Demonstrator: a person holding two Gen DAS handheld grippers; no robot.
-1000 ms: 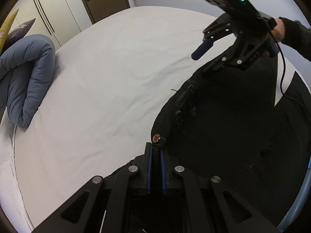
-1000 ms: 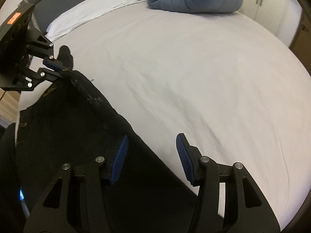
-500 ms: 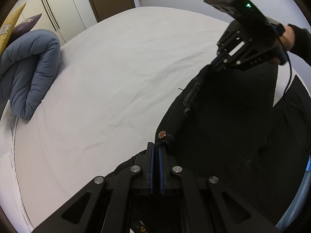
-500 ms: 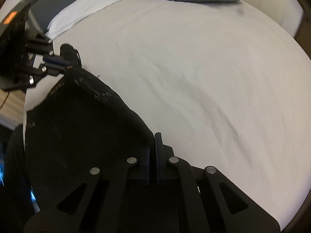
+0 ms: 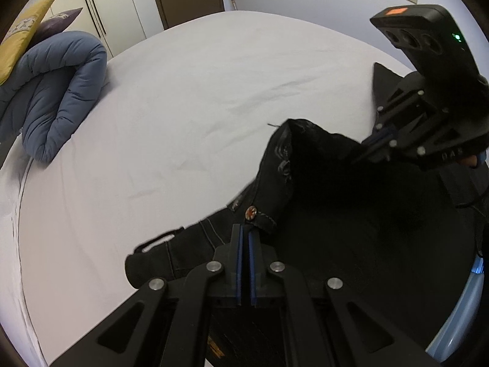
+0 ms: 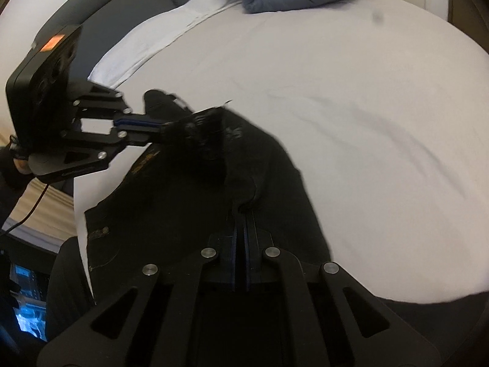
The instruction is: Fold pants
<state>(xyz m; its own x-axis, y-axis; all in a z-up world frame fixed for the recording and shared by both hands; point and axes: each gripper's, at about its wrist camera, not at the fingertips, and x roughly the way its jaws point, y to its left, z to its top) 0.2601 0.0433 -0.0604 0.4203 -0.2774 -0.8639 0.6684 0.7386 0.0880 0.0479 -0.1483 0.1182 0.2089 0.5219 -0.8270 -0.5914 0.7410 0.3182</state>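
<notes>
Since the earlier frame the right gripper, then spread above the cloth, pinches the waistband of the black pants and is nearer to the left gripper, which also pinches the waistband beside the button. Pants lie at the near right of the white bed, the waist lifted, probably for spreading them flat.
</notes>
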